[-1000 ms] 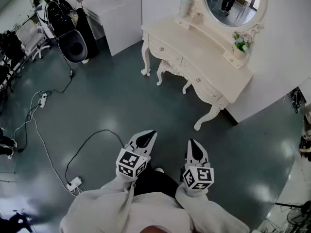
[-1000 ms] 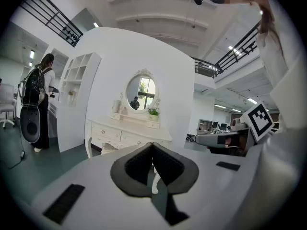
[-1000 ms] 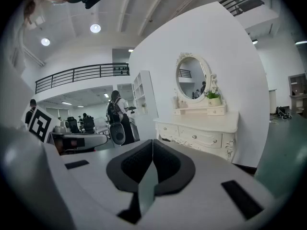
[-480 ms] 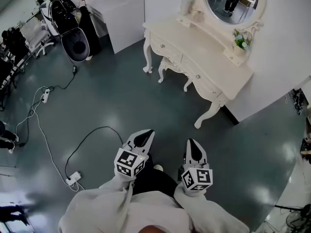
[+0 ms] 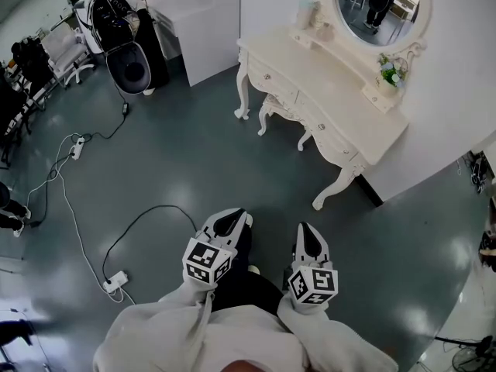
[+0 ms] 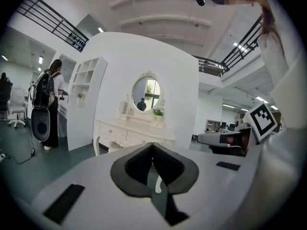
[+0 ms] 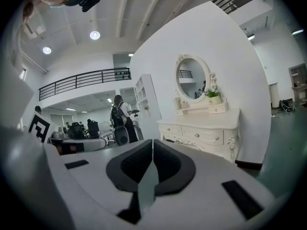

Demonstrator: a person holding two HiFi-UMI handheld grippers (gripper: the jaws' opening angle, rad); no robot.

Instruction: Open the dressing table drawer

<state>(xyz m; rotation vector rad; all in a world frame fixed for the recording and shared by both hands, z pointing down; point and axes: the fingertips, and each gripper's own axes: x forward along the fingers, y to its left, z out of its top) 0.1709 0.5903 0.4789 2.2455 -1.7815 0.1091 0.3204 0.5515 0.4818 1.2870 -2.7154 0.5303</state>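
The cream dressing table [image 5: 341, 103] stands against the white wall at the upper right, with its knobbed drawer fronts [image 5: 273, 79] closed. It also shows ahead in the left gripper view, dressing table [image 6: 128, 132], and in the right gripper view, dressing table [image 7: 204, 130]. My left gripper [image 5: 235, 218] and right gripper [image 5: 307, 229] are held side by side low in the head view, well short of the table over bare floor. The left gripper [image 6: 152, 145] and the right gripper [image 7: 152, 143] are both shut with nothing between the jaws.
An oval mirror [image 5: 379, 2] and a small plant [image 5: 390, 70] sit on the table, and a stool [image 5: 280, 115] stands under it. A cable and power strip [image 5: 115, 284] lie on the floor at the left. A person [image 5: 116, 2] stands by a white cabinet [image 5: 200, 22].
The dressing table and floor have slid slightly to the right in the head view. Both grippers keep the same pose and stay shut.
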